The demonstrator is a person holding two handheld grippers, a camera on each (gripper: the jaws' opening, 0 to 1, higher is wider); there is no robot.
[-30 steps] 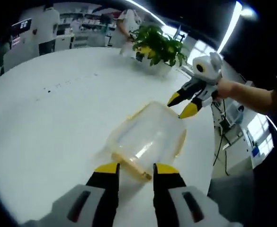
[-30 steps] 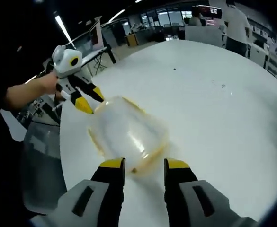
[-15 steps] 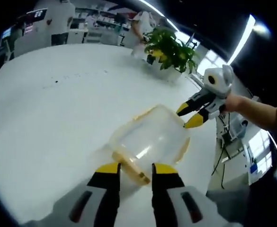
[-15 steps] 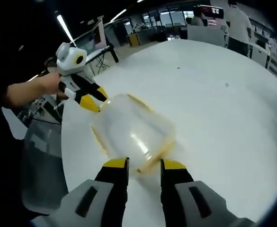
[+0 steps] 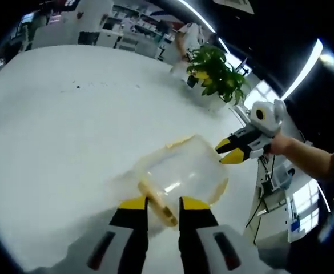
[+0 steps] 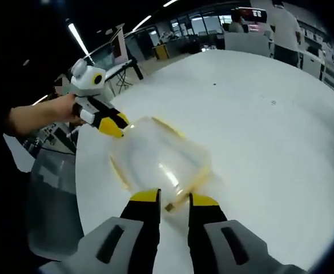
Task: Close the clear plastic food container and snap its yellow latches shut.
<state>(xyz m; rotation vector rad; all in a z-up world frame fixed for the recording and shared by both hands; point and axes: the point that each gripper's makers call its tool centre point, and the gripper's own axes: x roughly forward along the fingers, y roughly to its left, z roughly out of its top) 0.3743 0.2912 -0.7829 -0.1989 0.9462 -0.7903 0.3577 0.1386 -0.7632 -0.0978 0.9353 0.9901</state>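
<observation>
One round white table carries the whole scene, its top smooth, matte and bare apart from a few tiny dark specks far from the work. Around it lies a large office or lab with long ceiling light strips, desks, screens and shelving, and people in white tops standing at the far side. A leafy green plant in a pale pot stands at the table's far edge in the left gripper view, well apart from the container.

Near the table's edge sits the clear plastic container, a rounded rectangular box with cloudy, glossy walls and a yellow rim; its lid looks to be on. A yellow latch on its near end lies between the yellow-tipped black jaws of the left gripper, which have narrowed around it; whether they press it tight, I cannot tell. At the opposite end the right gripper shows with jaws close together at the rim, held by a hand.

In the right gripper view the right gripper has its jaws nearly together around the yellow latch on that end of the container. Beyond, the left gripper touches the far rim.
</observation>
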